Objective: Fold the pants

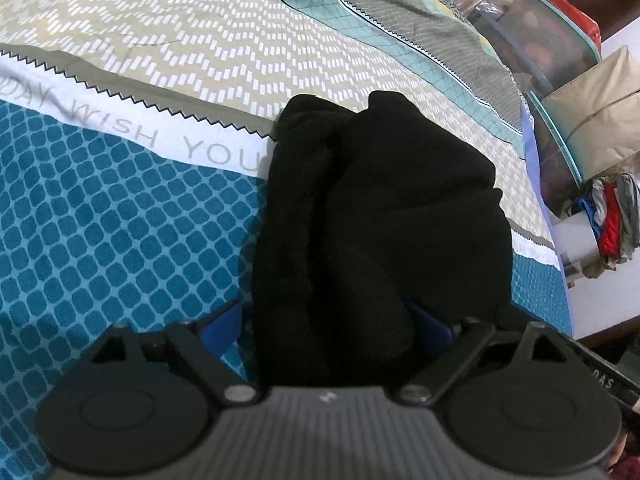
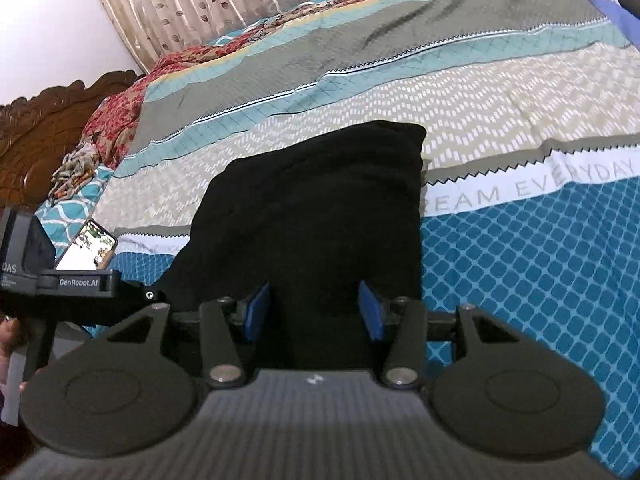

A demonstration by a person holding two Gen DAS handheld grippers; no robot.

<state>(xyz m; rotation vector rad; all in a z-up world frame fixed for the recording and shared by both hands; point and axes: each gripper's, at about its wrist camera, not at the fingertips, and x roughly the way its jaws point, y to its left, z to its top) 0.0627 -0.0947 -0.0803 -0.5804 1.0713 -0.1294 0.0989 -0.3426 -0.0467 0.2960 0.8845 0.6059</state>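
Both grippers faced the black pants point(image 1: 380, 220), long axis running away; left gripper point(image 1: 332, 320) gaped around cloth, right gripper point(image 2: 316, 312) half-spread, grasp uncertain.

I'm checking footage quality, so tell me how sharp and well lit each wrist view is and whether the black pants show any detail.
Left wrist view: even light, fisheye bends the bedspread bands, pants a near-featureless black mass with faint folds, claw body at bottom soft. Right wrist view: similar light, far right bedspread slightly smeared, pants again almost pure black.
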